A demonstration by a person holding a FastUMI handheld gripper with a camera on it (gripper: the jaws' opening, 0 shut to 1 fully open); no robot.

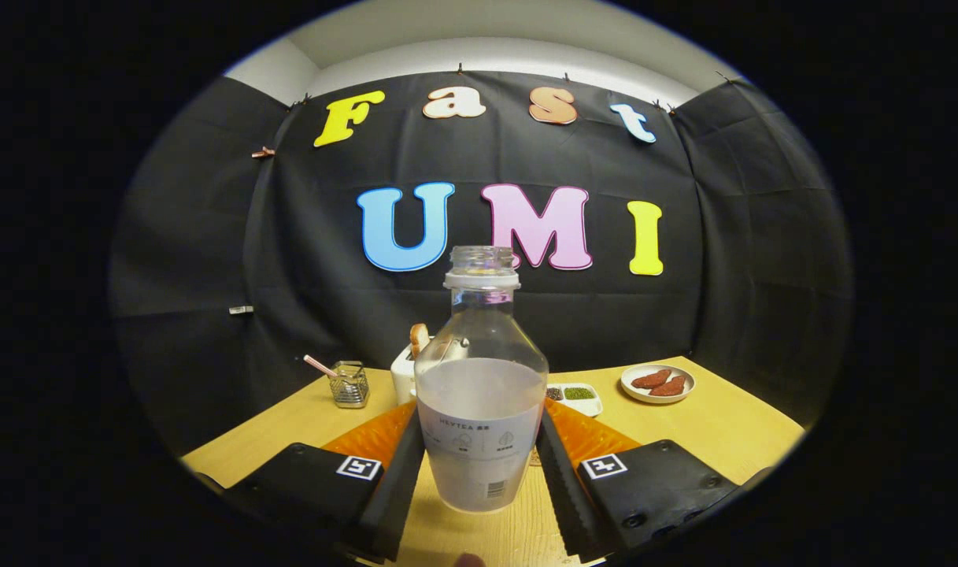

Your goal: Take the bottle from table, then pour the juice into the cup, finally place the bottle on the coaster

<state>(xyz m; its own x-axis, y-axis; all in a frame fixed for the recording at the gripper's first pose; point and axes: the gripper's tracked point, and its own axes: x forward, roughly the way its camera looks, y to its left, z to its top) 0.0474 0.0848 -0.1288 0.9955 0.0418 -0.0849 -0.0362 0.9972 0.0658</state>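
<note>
bottle point(481, 409) clamped in gripper point(479, 472), upright, above table point(730, 425) | still full-ish | pour, coaster left

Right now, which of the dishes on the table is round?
The white plate holding reddish pieces, beyond the claw shut on the bottle. The other dish, nearer the bottle, is a rectangular tray.
</note>
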